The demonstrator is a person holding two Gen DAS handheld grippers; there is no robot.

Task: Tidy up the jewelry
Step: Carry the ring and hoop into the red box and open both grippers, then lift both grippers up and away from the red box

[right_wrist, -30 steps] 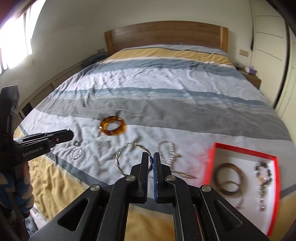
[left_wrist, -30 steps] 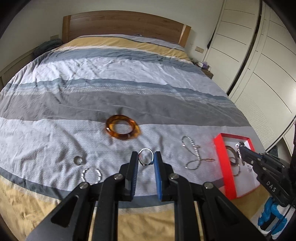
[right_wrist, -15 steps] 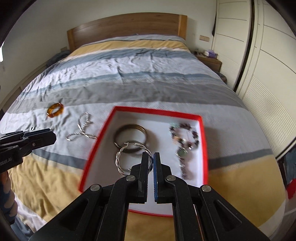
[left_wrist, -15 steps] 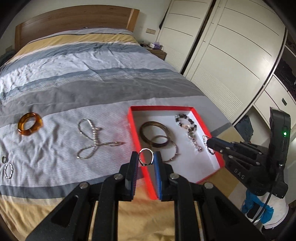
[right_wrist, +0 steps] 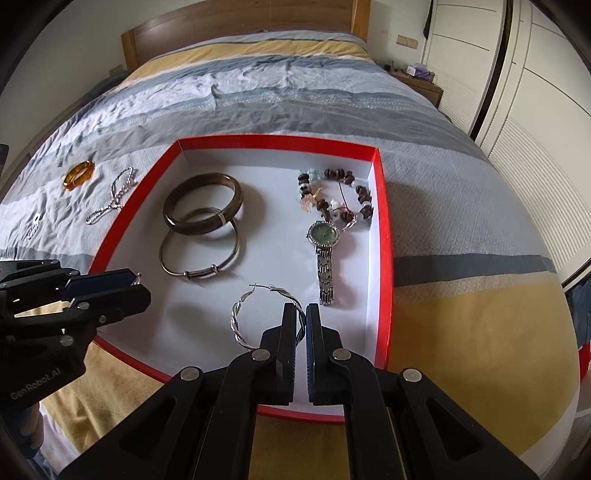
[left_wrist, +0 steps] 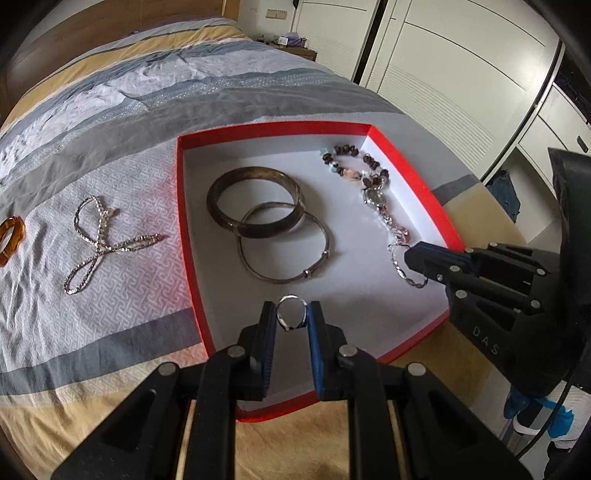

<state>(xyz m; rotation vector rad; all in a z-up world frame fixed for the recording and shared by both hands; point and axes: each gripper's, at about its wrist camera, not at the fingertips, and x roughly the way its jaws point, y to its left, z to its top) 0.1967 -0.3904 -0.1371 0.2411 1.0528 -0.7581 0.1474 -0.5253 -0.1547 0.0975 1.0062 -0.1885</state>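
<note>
A red box (left_wrist: 186,236) (right_wrist: 384,258) with a white floor lies on the striped bed. Inside it are a dark bangle (left_wrist: 255,201) (right_wrist: 203,214), a thin metal bangle (left_wrist: 284,247) (right_wrist: 199,254), a beaded bracelet (right_wrist: 332,192) and a watch (right_wrist: 323,236). My left gripper (left_wrist: 291,317) is shut on a small silver ring (left_wrist: 291,315), held over the box's near left part. My right gripper (right_wrist: 301,314) is shut on a twisted silver hoop earring (right_wrist: 255,314), low over the box's near middle. Each gripper appears in the other's view (left_wrist: 413,256) (right_wrist: 135,282).
On the bedspread left of the box lie a silver chain (left_wrist: 99,240) (right_wrist: 114,199), an amber bangle (left_wrist: 9,240) (right_wrist: 78,175) and a small silver piece (right_wrist: 35,225). White wardrobe doors (left_wrist: 461,74) stand to the right, a wooden headboard (right_wrist: 240,33) at the far end.
Both grippers have swung right from the bedspread and sunk over the red box, each keeping its piece. The box now fills both views.
</note>
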